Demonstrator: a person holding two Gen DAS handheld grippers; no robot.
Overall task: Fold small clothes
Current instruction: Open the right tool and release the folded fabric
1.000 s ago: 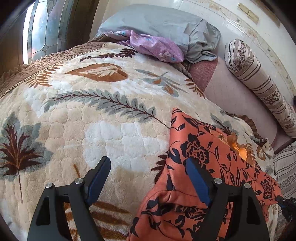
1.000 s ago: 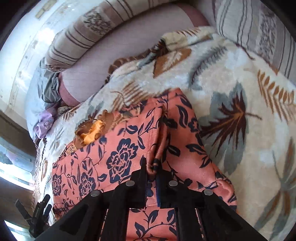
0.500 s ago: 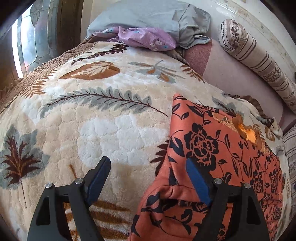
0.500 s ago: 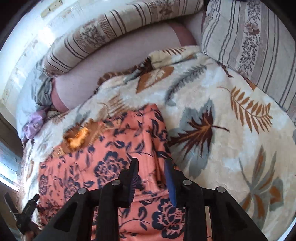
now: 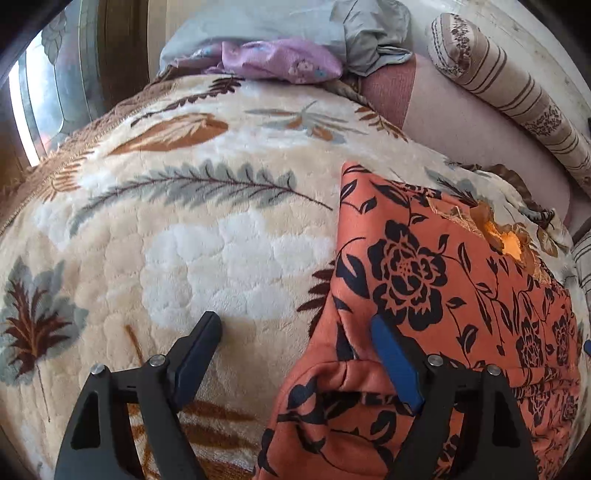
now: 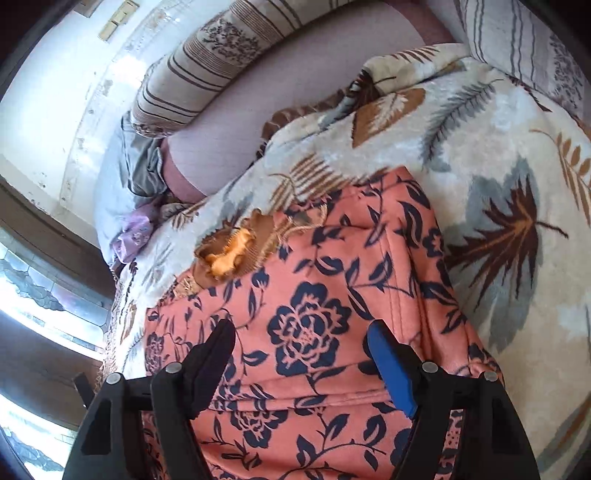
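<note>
— Where is the garment?

— The orange floral garment (image 5: 436, 280) lies spread on the leaf-patterned blanket (image 5: 192, 266) that covers the bed, toward the blanket's edge beside the pink sheet (image 5: 461, 125). A frilly orange-brown trim (image 6: 229, 254) sits at its far end.

— And the left gripper (image 5: 295, 334)?

— Its fingers stand wide. One is over bare blanket, the other over the garment's bunched near corner (nothing is pinched between them).

— The right gripper (image 6: 301, 336)?

— Its fingers have just been opening and now stand wide above the flat cloth, a large dark flower showing in the gap. They grip nothing.

— Anything else on the bed?

— A striped bolster (image 5: 517, 88) along the wall side, a grey cloth (image 5: 295, 26) with a lilac flowered cloth (image 5: 288, 59) on it at the far end, and a striped pillow (image 6: 532, 40) in the right wrist view.
</note>
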